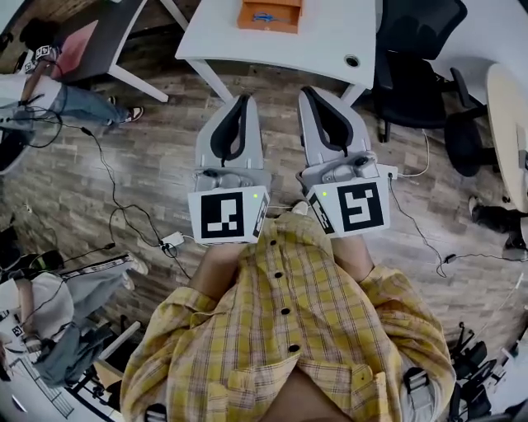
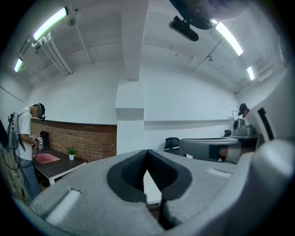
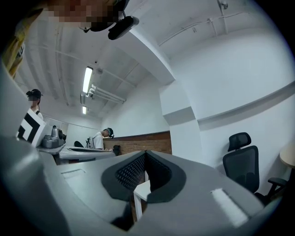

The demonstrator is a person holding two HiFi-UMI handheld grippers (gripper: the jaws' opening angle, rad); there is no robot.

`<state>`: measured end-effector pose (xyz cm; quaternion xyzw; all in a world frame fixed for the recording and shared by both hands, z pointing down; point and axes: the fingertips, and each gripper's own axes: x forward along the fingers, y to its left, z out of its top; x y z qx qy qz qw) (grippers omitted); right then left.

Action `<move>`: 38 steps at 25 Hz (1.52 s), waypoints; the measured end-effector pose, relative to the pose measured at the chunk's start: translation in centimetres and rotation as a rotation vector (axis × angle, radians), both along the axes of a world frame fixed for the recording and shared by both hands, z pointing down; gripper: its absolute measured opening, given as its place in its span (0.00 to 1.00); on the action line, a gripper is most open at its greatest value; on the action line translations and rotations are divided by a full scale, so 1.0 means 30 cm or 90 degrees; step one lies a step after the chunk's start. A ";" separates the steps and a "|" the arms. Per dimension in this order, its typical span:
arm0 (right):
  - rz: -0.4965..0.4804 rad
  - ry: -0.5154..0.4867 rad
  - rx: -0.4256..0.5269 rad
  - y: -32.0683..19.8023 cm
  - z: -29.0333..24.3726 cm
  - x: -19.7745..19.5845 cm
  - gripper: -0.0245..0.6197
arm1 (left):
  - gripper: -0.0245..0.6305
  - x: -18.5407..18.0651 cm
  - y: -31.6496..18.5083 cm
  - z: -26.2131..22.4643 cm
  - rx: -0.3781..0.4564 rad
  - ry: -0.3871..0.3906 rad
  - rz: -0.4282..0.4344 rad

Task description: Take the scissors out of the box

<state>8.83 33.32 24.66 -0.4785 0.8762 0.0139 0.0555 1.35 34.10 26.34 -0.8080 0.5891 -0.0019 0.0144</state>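
Note:
An orange box (image 1: 269, 25) stands on the white table (image 1: 318, 45) at the far edge of the head view. Blue-handled scissors (image 1: 266, 15) lie inside it. I hold both grippers level in front of my chest, pointing toward that table, well short of the box. The left gripper (image 1: 243, 97) (image 2: 147, 151) is shut, its tips meeting with nothing between them. The right gripper (image 1: 307, 89) (image 3: 145, 152) is beside it, its tips also together and empty. Neither gripper view shows the box or the scissors.
A black office chair (image 1: 412, 58) stands right of the white table, next to a round table (image 1: 507, 124). Cables (image 1: 124, 206) trail over the wooden floor. People stand at the left near a dark desk (image 1: 91, 41).

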 end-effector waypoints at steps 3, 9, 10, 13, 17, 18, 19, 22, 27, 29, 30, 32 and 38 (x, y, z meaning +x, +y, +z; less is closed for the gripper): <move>-0.002 -0.004 0.000 -0.011 0.019 0.039 0.05 | 0.04 0.031 0.008 0.020 -0.006 -0.015 -0.013; -0.016 -0.009 -0.016 -0.057 0.037 0.008 0.05 | 0.04 0.003 -0.040 0.039 -0.014 -0.015 -0.025; -0.017 -0.006 -0.020 -0.072 0.045 -0.001 0.05 | 0.04 -0.002 -0.056 0.043 -0.015 -0.011 -0.025; -0.004 0.000 -0.034 -0.109 0.071 0.002 0.05 | 0.04 0.004 -0.101 0.066 -0.024 0.001 -0.016; 0.012 0.008 -0.040 -0.198 0.086 -0.005 0.05 | 0.04 0.001 -0.196 0.092 -0.027 0.015 0.003; 0.018 0.013 -0.040 -0.227 0.090 -0.007 0.05 | 0.04 -0.001 -0.228 0.099 -0.028 0.018 0.007; 0.024 0.016 -0.041 -0.259 0.094 -0.008 0.05 | 0.04 -0.004 -0.265 0.105 -0.028 0.021 0.012; 0.040 0.015 -0.041 -0.376 0.098 -0.012 0.05 | 0.04 -0.012 -0.391 0.120 -0.031 0.025 0.028; 0.054 0.004 -0.049 -0.588 0.082 -0.071 0.05 | 0.04 -0.058 -0.608 0.109 -0.039 0.009 0.055; 0.062 0.001 -0.053 -0.672 0.071 -0.101 0.05 | 0.04 -0.083 -0.695 0.096 -0.042 0.005 0.068; 0.067 0.001 -0.056 -0.710 0.067 -0.118 0.05 | 0.04 -0.097 -0.736 0.093 -0.045 0.004 0.075; 0.076 0.000 -0.062 -0.783 0.063 -0.155 0.05 | 0.04 -0.129 -0.817 0.090 -0.051 0.001 0.090; 0.115 0.004 -0.084 -0.974 0.085 -0.249 0.05 | 0.04 -0.199 -1.010 0.123 -0.079 -0.008 0.150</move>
